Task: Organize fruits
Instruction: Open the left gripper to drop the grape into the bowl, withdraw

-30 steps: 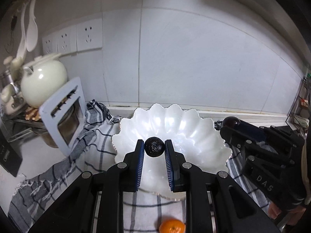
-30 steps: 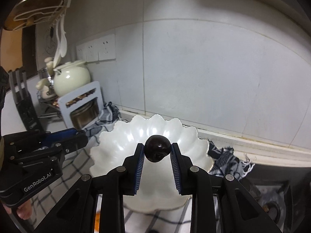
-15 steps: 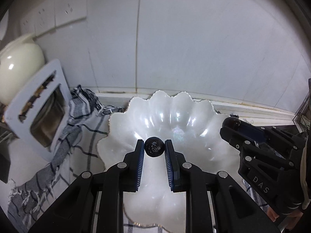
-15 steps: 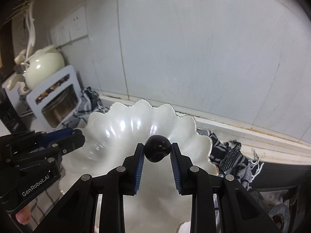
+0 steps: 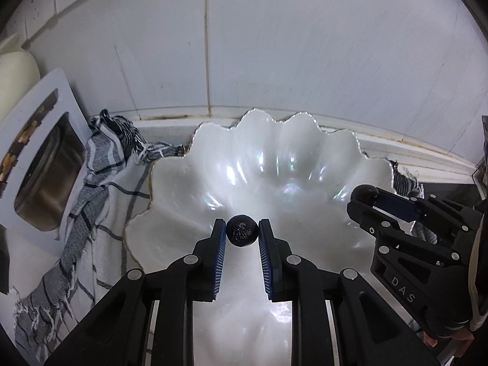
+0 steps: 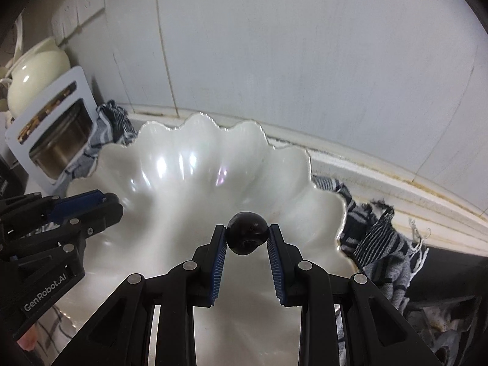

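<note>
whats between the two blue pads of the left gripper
A small dark wrinkled fruit, pinched between the left gripper's pads over the white scalloped bowl, in the left wrist view.

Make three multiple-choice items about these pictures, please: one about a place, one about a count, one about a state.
1. Where does the checked cloth lie?
A. under the shell-shaped bowl
B. inside it
C. on the wall

2. How many dark fruits are held?
A. one
B. two
C. three

3. The left gripper is:
A. open, empty
B. shut on a wrinkled dark fruit
C. out of view

Answers:
1 A, it shows past the bowl's rim on both sides.
2 B, the right gripper grips a smooth dark fruit too.
3 B, both pads touch it.
</note>
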A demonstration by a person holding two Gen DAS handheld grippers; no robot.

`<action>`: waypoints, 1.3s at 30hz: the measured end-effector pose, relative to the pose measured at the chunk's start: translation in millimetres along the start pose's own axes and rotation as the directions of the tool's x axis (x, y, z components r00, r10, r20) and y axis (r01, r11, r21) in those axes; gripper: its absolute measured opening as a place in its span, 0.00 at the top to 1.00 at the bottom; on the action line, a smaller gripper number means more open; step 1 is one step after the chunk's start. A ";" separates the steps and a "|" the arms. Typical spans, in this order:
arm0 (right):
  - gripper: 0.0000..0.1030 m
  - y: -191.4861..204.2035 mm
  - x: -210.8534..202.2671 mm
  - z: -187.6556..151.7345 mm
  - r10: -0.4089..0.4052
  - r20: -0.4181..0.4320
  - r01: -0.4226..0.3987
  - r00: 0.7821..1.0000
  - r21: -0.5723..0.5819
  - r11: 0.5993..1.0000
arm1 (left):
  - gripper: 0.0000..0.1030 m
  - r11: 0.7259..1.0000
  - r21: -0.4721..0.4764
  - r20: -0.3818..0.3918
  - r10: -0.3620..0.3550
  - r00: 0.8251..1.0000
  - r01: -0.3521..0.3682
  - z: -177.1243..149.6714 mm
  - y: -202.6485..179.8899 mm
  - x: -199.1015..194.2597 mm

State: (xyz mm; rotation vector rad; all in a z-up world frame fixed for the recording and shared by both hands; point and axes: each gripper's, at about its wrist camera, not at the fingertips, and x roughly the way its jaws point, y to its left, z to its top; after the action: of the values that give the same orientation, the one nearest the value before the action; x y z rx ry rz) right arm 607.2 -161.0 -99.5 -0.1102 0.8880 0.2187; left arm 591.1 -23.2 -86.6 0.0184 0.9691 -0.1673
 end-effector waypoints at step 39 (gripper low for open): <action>0.44 33.6 -209.9 -99.2 -0.039 0.357 0.039 0.933 0.007 0.999 | 0.35 0.997 0.044 0.344 0.043 0.938 -0.062 -115.3 -14.2 -207.5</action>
State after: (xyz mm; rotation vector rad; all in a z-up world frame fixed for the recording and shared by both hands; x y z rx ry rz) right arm 396.1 -176.9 1.7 -0.0844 0.5218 0.1935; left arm 379.6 0.8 19.3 0.0629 0.6146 -0.1415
